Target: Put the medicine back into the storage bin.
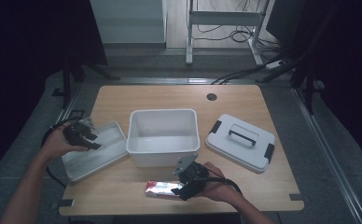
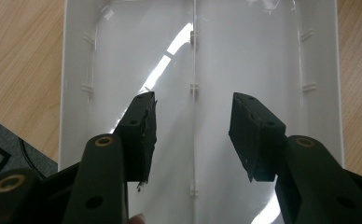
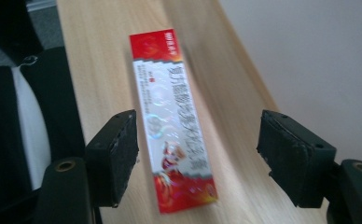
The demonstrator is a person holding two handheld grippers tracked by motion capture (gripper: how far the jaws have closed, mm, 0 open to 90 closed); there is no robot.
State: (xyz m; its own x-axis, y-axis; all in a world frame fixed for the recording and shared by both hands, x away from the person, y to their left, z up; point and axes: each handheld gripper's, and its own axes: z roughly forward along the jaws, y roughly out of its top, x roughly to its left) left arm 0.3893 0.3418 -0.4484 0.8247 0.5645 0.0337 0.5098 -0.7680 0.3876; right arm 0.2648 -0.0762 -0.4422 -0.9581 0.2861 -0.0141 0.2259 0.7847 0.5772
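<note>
A long red and silver box [image 1: 161, 188] [image 3: 172, 116] lies flat on the wooden table near its front edge. My right gripper [image 1: 183, 190] [image 3: 195, 154] is open right at the box's near end, its jaws standing either side of it without touching. A shallow white tray [image 1: 95, 151] [image 2: 76, 93] with a centre ridge sits at the table's left. Above that tray my left gripper [image 1: 91, 140] [image 2: 193, 135] hangs open with nothing between its jaws.
A deep white tub [image 1: 163, 136] stands in the middle of the table. Its grey lid [image 1: 240, 142] with a black handle and side latches lies to the right. A cable hole [image 1: 211, 96] sits at the back. The table's front edge runs just beside the box.
</note>
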